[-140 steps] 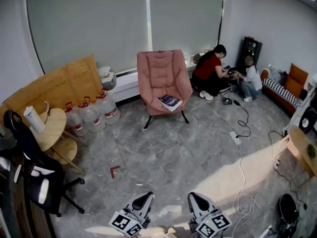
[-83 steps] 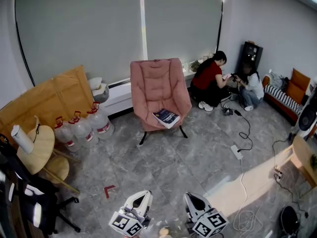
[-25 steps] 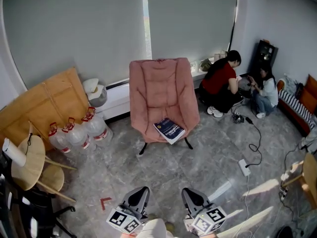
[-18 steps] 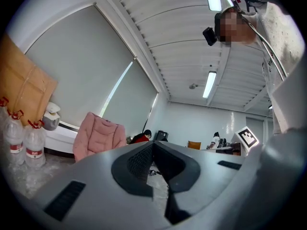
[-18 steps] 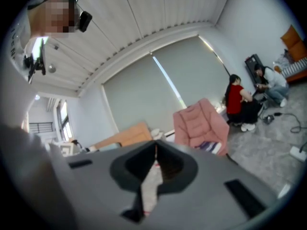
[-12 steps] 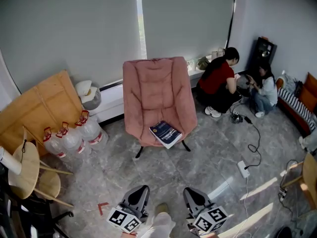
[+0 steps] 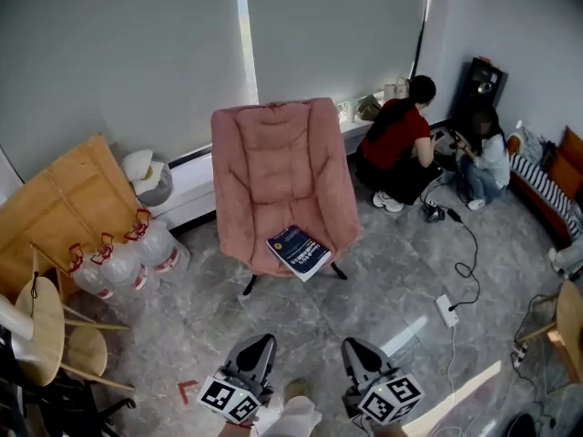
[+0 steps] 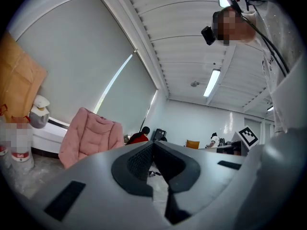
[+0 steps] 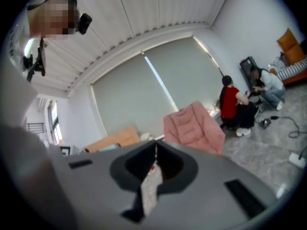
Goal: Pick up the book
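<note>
**Operator:** Task status?

**Technician:** No part of the pick-up is done. The dark blue, white-edged rectangular book (image 7: pixel 298 250) lies flat, cover up, at the front of the seat of the pink padded armchair (image 7: pixel 273 162), well apart from both grippers. Approach, grasp and lift all remain.

**Operator:** Jaws?

**Technician:** On the left gripper (image 7: pixel 258 346) and the right gripper (image 7: pixel 355 350) the jaws are pressed together, with nothing held.

**Operator:** Book orientation?

**Technician:** In the head view its long axis runs diagonally, upper left to lower right. One corner points toward the grippers.
</note>
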A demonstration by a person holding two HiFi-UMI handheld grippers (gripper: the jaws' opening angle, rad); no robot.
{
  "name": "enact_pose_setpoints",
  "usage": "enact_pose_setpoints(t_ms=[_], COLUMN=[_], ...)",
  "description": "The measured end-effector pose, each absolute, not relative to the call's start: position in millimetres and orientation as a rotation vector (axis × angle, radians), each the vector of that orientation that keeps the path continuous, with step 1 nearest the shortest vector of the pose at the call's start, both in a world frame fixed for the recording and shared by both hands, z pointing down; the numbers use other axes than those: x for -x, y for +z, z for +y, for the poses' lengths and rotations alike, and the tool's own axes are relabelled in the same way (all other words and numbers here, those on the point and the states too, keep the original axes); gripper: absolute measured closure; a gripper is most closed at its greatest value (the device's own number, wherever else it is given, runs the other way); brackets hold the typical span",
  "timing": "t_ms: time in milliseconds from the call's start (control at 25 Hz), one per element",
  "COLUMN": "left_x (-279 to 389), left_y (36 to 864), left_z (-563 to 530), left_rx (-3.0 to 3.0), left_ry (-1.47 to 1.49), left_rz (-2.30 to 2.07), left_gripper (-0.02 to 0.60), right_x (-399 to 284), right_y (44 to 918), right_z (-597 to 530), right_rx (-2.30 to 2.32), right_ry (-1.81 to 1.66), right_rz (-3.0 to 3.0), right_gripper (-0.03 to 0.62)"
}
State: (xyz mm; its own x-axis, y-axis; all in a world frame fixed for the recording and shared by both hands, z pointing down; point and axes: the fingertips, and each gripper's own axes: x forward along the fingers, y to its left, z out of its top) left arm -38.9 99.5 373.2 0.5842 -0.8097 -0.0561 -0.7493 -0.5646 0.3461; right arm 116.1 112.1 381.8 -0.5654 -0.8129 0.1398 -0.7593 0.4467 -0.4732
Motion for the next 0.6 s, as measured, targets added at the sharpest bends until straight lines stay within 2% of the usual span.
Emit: enact_pose_setpoints(t_ms=[600], left_x=[51], left_y=[376], left_z=[16], left_rx=[-2.547], left_ry=[-0.311], left_rz=[-1.25], left_gripper=[0.571], right_x=[-106], right_y=[385], right_z=[35], right_rx=[1.437], right_ry=[-0.745], right_rz=[2.571], right_gripper=[0.582])
